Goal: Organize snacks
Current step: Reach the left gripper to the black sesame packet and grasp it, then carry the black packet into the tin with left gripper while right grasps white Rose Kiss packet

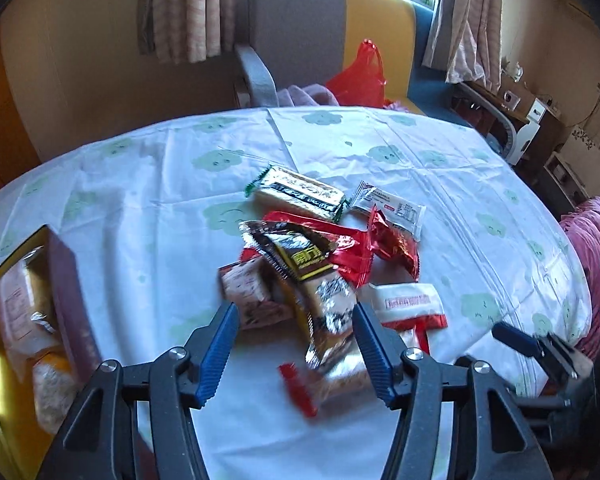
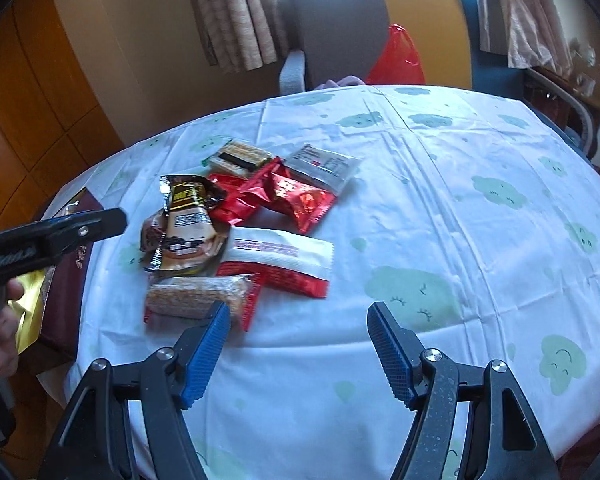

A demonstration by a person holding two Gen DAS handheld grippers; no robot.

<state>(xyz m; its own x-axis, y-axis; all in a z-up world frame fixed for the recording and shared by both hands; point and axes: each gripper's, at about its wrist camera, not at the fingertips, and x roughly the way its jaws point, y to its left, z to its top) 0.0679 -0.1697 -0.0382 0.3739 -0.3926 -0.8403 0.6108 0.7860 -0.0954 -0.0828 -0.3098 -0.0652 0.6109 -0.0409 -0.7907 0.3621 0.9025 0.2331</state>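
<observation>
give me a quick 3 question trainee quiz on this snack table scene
1. True or false: the right claw is clamped on a snack.
2. Multiple choice: the open box sits at which side of the snack pile in the right wrist view? A) left B) right C) far edge of the tablecloth
3. Short answer: what lies just beyond the left claw in its own view?

Key
1. False; its fingers stand apart over bare cloth, with the oat bar just past the left fingertip.
2. A
3. A blurred dark, shiny snack packet from the pile, not visibly gripped.
</observation>
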